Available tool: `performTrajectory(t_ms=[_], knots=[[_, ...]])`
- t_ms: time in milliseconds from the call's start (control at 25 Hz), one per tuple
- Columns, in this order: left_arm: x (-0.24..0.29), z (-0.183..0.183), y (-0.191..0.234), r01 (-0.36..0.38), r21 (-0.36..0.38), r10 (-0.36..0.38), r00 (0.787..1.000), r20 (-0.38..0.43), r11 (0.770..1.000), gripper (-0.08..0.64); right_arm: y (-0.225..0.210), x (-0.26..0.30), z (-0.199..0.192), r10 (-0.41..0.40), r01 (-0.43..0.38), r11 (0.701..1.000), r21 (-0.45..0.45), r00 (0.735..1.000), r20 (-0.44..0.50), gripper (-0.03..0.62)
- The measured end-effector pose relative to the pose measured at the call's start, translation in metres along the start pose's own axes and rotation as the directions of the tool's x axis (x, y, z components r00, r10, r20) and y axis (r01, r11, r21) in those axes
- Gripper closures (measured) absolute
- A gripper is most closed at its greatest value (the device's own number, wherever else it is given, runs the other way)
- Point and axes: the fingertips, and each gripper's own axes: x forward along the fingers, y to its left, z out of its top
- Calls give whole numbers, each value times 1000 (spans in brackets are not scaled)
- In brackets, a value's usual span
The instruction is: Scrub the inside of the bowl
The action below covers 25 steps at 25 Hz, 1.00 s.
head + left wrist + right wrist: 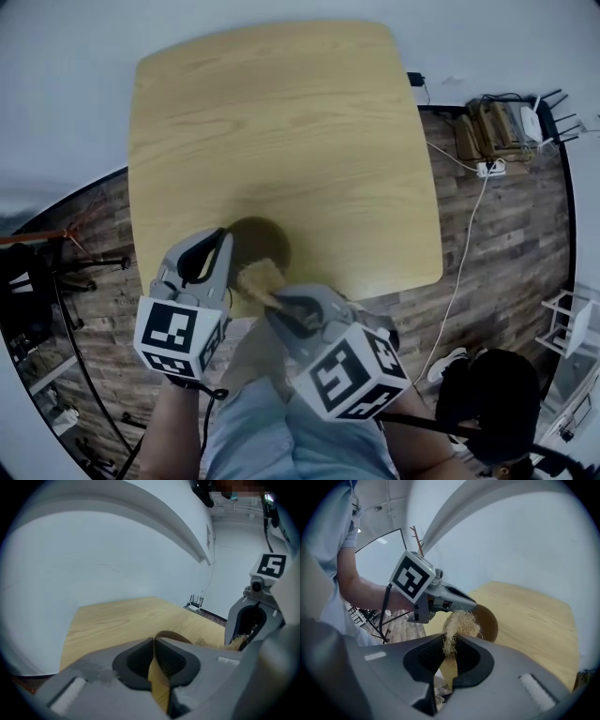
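A dark brown bowl [265,241] sits near the front edge of the light wooden table [281,131]. My left gripper [223,246] is shut on the bowl's left rim; in the left gripper view the thin rim [169,637] runs between its pads. My right gripper [281,305] is shut on a pale, fibrous scrubber [257,278], which hangs over the bowl's near rim. In the right gripper view the scrubber [460,624] sticks out past the jaws, with the bowl [489,620] and the left gripper [440,598] just beyond it. The bowl's inside is mostly hidden.
The table's front edge lies right under the grippers, with wood-plank floor [487,244] below. A white cable and power strip [489,169] run along the right. Black stands [66,272] crowd the left, and a dark bag [492,398] sits at the lower right.
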Motion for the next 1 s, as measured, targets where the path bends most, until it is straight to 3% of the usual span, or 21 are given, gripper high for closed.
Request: performTrajectory(t_ms=[400, 600, 800, 1000], knots=[[5, 2, -3, -7, -4, 7, 1000, 0, 1000, 525, -41, 6, 3, -149, 148, 987, -63, 989, -22, 551], [13, -5, 0, 0, 41, 1, 1000, -23, 999, 525, -59, 19, 3, -159, 157, 986, -61, 987, -38, 551], [17, 0, -2, -1, -6, 1, 1000, -32, 1000, 525, -74, 32, -1, -189, 184, 980, -79, 979, -77, 551], [17, 4, -2, 14, 14, -14, 1000, -26, 1000, 525, -76, 44, -10, -178, 174, 984, -43, 976, -125, 551]])
